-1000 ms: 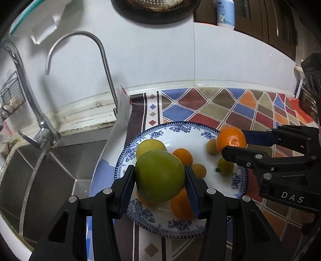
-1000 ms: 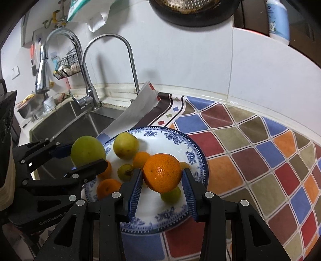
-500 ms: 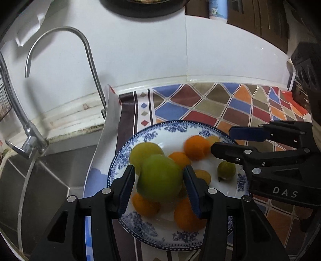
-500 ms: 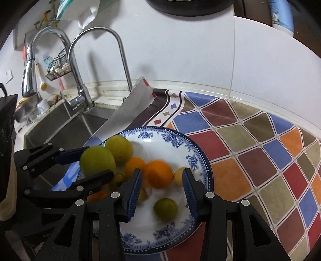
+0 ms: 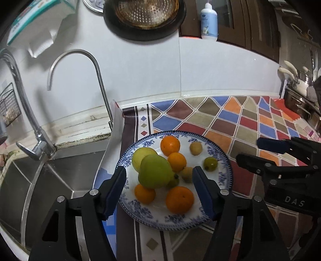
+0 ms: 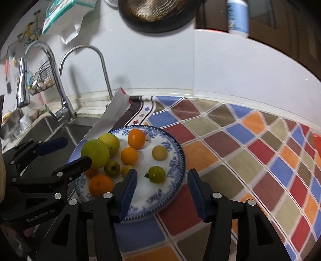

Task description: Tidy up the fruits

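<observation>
blue-patterned plate [image 5: 224, 160] held all the fruit; the big green fruit [image 5: 155, 170] lay at its nine o'clock. my left tongs [image 5: 159, 176] and right tongs [image 6: 162, 185] gaped, gripping nothing.

Fruits [image 5: 155, 173] piled on plate [image 5: 226, 162] (oranges, green).

A white tiled wall [image 5: 152, 76] backs the counter, which is covered by an oilcloth [image 5: 236, 120] of coloured diamonds. To the left lies a stainless steel sink [image 5: 50, 176] with two gooseneck faucets [image 6: 88, 60], and a wire basket [image 6: 42, 80] hangs on the wall beside them. Above, a perforated colander [image 5: 146, 12] sits in a dark pan, near a white pump bottle [image 5: 209, 20]. Dark cabinets, perhaps wooden, fill the upper right [image 5: 260, 28]. Pots [image 5: 301, 88] stand at far right.
</observation>
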